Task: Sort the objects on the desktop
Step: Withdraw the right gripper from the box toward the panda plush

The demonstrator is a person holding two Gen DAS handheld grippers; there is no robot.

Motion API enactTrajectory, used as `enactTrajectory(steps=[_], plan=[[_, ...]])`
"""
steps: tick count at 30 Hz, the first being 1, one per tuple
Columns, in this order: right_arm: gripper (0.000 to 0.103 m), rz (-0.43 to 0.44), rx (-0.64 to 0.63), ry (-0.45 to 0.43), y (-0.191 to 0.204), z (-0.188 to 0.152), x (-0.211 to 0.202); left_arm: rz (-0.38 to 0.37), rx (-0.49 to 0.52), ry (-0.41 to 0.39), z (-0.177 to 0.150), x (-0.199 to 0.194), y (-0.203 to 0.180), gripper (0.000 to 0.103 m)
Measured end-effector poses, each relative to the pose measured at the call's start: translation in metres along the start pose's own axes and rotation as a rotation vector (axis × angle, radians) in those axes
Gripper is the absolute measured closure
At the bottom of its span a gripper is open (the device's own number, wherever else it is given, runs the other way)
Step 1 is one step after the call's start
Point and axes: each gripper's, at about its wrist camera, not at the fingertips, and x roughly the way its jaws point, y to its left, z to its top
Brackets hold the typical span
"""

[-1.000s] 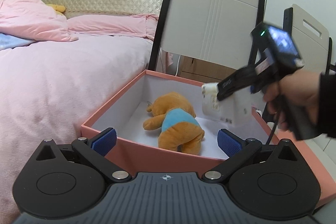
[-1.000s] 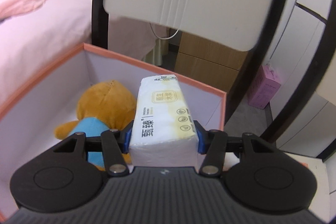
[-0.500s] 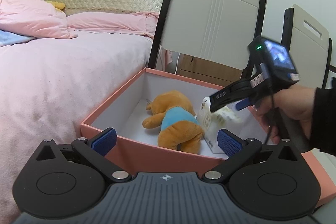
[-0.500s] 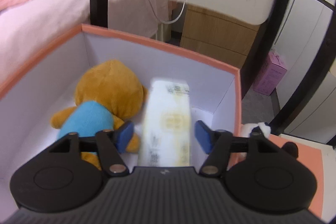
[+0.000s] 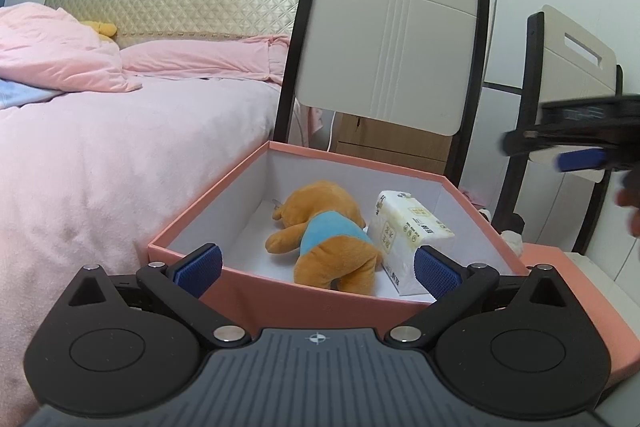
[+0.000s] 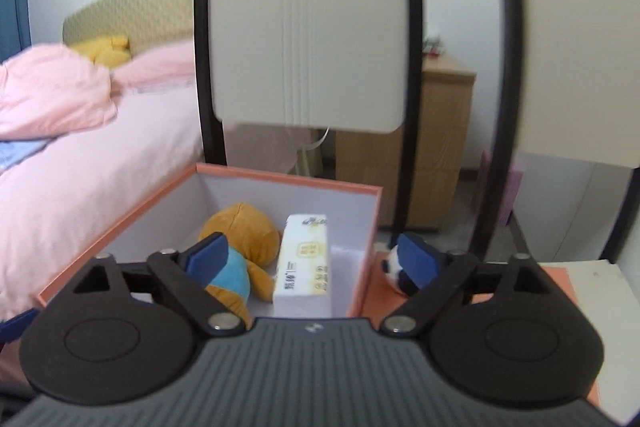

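An orange box (image 5: 280, 297) with white inner walls holds a brown plush bear in a blue shirt (image 5: 328, 231) and a white tissue pack (image 5: 408, 231) lying beside it on the right. The box (image 6: 120, 227), bear (image 6: 240, 239) and tissue pack (image 6: 306, 263) also show in the right wrist view. My left gripper (image 5: 318, 265) is open and empty at the box's near wall. My right gripper (image 6: 316, 259) is open and empty, raised above the box's near right side. It shows at the right edge of the left wrist view (image 5: 576, 151).
A small panda plush (image 6: 394, 269) lies on an orange lid (image 6: 540, 291) right of the box. Two chairs (image 5: 384, 47) (image 6: 568, 47) stand close behind the box. A bed with pink bedding (image 5: 100, 147) lies to the left. A wooden cabinet (image 6: 420, 147) stands behind.
My right gripper opened and let go of the tissue pack, which now lies in the box beside the bear. The gripper then rose and drew back to the right. My left gripper stayed put.
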Motion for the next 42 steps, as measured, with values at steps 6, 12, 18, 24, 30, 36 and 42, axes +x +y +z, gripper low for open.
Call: enactTrajectory(steps=[6,12,18,24,30,36,42], plan=[[0.000,-0.002,-0.008,-0.126,-0.015,-0.042,-0.049,0.003,0.024,-0.013,-0.002,-0.002,-0.005,0.000],[0.000,0.006,0.027,-0.149,-0.029,-0.081,-0.061,0.012,0.046,-0.028,-0.004,-0.002,-0.008,0.000],[0.000,0.023,0.066,-0.146,-0.039,-0.105,-0.059,0.023,0.070,-0.033,-0.006,-0.002,-0.013,0.000],[0.000,0.003,0.044,-0.163,-0.039,-0.118,-0.058,0.030,0.089,-0.032,-0.008,-0.001,-0.016,0.000],[0.000,-0.007,0.067,-0.176,-0.046,-0.124,-0.057,0.026,0.097,-0.026,-0.009,-0.001,-0.018,0.000],[0.000,0.001,0.067,-0.204,-0.048,-0.126,-0.058,0.019,0.107,-0.026,-0.011,-0.002,-0.020,0.000],[0.000,-0.013,0.080,-0.242,-0.050,-0.128,-0.060,0.014,0.107,-0.025,-0.012,-0.003,-0.021,0.000]])
